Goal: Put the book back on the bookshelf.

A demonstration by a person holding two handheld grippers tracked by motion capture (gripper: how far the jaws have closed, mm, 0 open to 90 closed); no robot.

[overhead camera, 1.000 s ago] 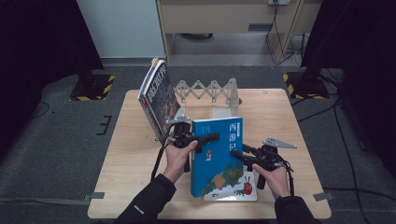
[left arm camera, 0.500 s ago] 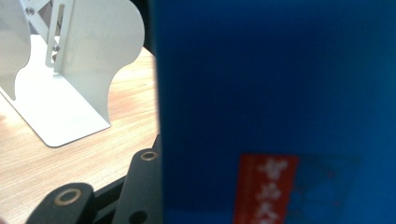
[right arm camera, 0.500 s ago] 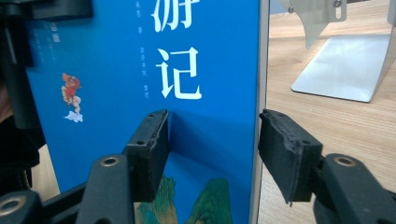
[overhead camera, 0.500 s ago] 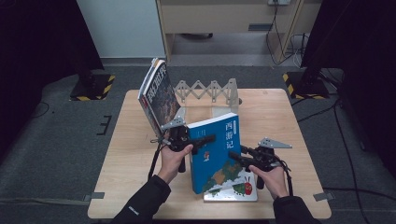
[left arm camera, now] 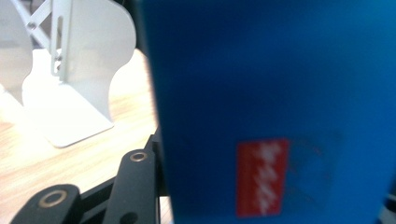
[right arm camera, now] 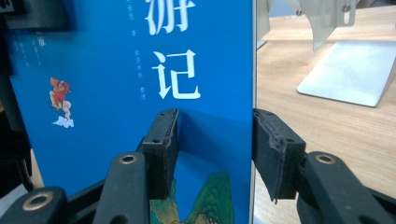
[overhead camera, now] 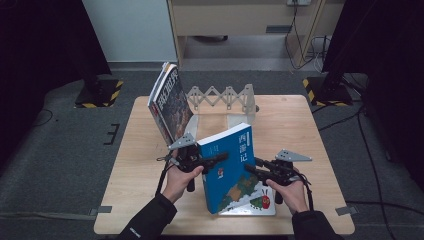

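A: A wooden desk [overhead camera: 150, 200] in a dim room: a blue book [overhead camera: 232, 170] is being stood up over a picture book [overhead camera: 260, 202], near the white rack [overhead camera: 222, 97].

B: It is clamped by the left claw [overhead camera: 220, 159]; the right claw [right arm camera: 215, 154] straddles its edge, unclenched. Tilt should be controlled steadily.

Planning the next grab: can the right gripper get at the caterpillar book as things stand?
Probably not yet. The right gripper straddles the blue book's edge, and that book leans over the caterpillar book, covering most of it.
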